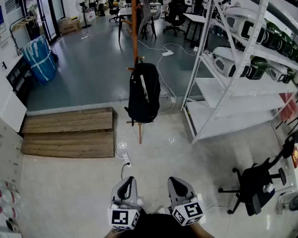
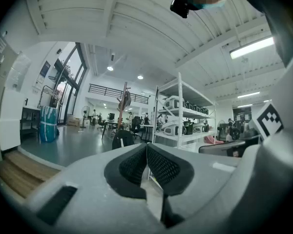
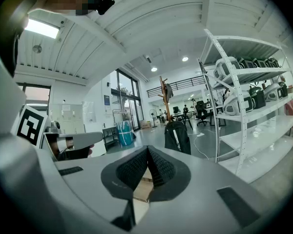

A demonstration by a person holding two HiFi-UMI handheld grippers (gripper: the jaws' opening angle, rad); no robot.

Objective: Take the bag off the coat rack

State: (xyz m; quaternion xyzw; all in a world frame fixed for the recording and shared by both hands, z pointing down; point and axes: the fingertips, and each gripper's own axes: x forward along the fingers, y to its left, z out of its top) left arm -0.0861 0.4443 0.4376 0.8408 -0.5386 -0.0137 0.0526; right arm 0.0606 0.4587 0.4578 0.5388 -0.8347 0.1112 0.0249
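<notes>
Head view: the bag [image 1: 143, 93], a black backpack, hangs from a peg on the wooden coat rack [image 1: 134, 24], with its lower end clear of the floor. It is well apart from both tools. The left gripper [image 1: 129, 180] and right gripper [image 1: 177, 181] are at the bottom edge of the frame, side by side and close to the person's body, and the bag is ahead of them, roughly on the centreline between them. A power strip [image 1: 126, 158] and its cable lie on the floor between the person and the rack base. A white shelf unit [image 1: 238, 73] stands to the right of the rack. The step in hand is judged to be the approach: close the distance first, stepping clear of the cable. Open the jaws before reaching the bag, then take it by its top loop or a strap near the peg. Lift upward to clear the peg; a sideways pull could tip the slender rack. Left gripper view: the jaws are clenched together with nothing between them. The bag [image 2: 122, 139] appears small, above and slightly left of the jaw line. Right gripper view: the jaws are likewise pressed shut and empty. The bag [image 3: 177, 136] appears just right of the jaw line, beneath the rack pole.
</notes>
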